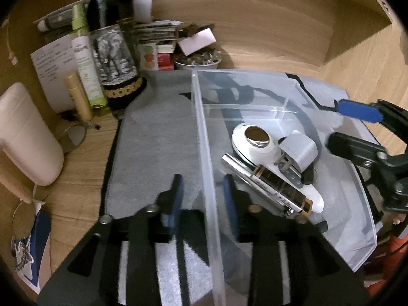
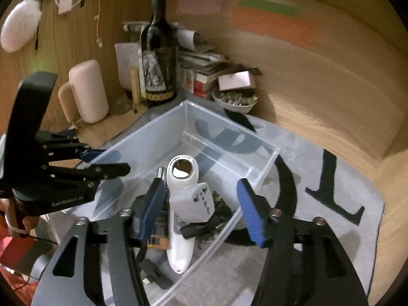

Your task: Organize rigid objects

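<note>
The left gripper (image 1: 202,200) straddles the clear bin (image 1: 204,137) wall with jaws loosely apart, while the right gripper (image 2: 201,210) hangs with jaws wide and empty above the grey adapter (image 2: 195,201).

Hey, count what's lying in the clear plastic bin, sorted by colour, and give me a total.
White: 1, the handheld device
Grey: 1, the plug adapter
Gold and silver: 1, the tube
Black: 1, the black piece under the adapter
Total: 4 that can be told apart

A clear, smooth plastic bin (image 1: 204,137) sits on a matt grey cloth mat (image 1: 153,140) over wood-grain desk (image 1: 280,43).
</note>
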`<state>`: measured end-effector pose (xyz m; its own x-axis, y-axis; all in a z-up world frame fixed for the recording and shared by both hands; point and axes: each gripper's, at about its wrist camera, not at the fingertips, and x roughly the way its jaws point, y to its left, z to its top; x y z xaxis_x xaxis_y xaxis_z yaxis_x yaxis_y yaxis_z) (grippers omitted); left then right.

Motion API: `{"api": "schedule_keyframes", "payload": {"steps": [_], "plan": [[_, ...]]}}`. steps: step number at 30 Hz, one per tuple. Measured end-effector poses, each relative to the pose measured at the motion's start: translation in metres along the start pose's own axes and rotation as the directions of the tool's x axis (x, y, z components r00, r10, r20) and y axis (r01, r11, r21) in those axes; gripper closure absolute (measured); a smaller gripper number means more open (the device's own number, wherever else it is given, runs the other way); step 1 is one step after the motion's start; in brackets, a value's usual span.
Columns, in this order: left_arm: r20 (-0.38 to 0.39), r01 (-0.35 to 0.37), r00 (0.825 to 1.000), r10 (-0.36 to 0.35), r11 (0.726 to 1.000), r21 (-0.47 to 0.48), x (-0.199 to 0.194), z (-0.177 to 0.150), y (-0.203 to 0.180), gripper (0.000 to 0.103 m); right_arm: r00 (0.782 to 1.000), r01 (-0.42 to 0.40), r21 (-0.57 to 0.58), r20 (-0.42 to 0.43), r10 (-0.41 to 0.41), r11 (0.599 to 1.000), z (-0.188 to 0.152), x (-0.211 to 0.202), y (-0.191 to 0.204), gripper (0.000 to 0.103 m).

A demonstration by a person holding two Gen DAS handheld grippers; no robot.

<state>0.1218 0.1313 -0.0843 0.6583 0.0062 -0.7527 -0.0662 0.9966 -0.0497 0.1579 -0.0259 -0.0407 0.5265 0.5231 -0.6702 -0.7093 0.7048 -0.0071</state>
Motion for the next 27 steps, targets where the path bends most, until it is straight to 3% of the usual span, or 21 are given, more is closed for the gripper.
{"api": "schedule_keyframes", "payload": {"steps": [2, 5, 7, 9, 15, 21, 27], "plan": [[0.013, -0.001, 1.0, 0.001, 1.0, -0.009, -0.006, -0.001, 0.002, 0.054, 1.0, 0.011, 0.029, 0.029, -0.011, 1.0, 0.0, -0.01, -0.005, 0.025], [0.051, -0.014, 0.999, 0.014, 1.0, -0.012, -0.022, -0.002, 0.002, 0.044, 0.997, 0.022, 0.049, 0.066, -0.025, 0.999, -0.001, -0.024, -0.008, 0.024], [0.082, -0.02, 0.996, 0.021, 1.0, -0.018, -0.032, -0.002, 0.001, 0.033, 0.995, 0.048, 0.054, 0.086, -0.053, 0.997, -0.001, -0.032, -0.009, 0.021], [0.126, -0.018, 0.992, 0.023, 0.999, -0.043, -0.045, -0.003, -0.001, 0.014, 0.991, 0.071, 0.059, 0.112, -0.077, 0.996, -0.003, -0.043, -0.009, 0.018], [0.248, -0.004, 0.969, 0.009, 1.0, -0.02, -0.083, -0.009, -0.023, 0.005, 0.971, 0.12, 0.099, 0.196, -0.137, 0.988, -0.013, -0.078, -0.01, 0.0], [0.37, -0.008, 0.929, -0.01, 0.999, 0.046, -0.114, -0.018, -0.049, 0.001, 0.947, 0.164, 0.129, 0.256, -0.192, 0.978, -0.026, -0.107, -0.008, 0.0], [0.435, 0.021, 0.899, -0.047, 0.998, 0.064, -0.125, -0.025, -0.064, 0.0, 0.923, 0.184, 0.151, 0.314, -0.223, 0.971, -0.042, -0.132, -0.004, 0.0]]}}
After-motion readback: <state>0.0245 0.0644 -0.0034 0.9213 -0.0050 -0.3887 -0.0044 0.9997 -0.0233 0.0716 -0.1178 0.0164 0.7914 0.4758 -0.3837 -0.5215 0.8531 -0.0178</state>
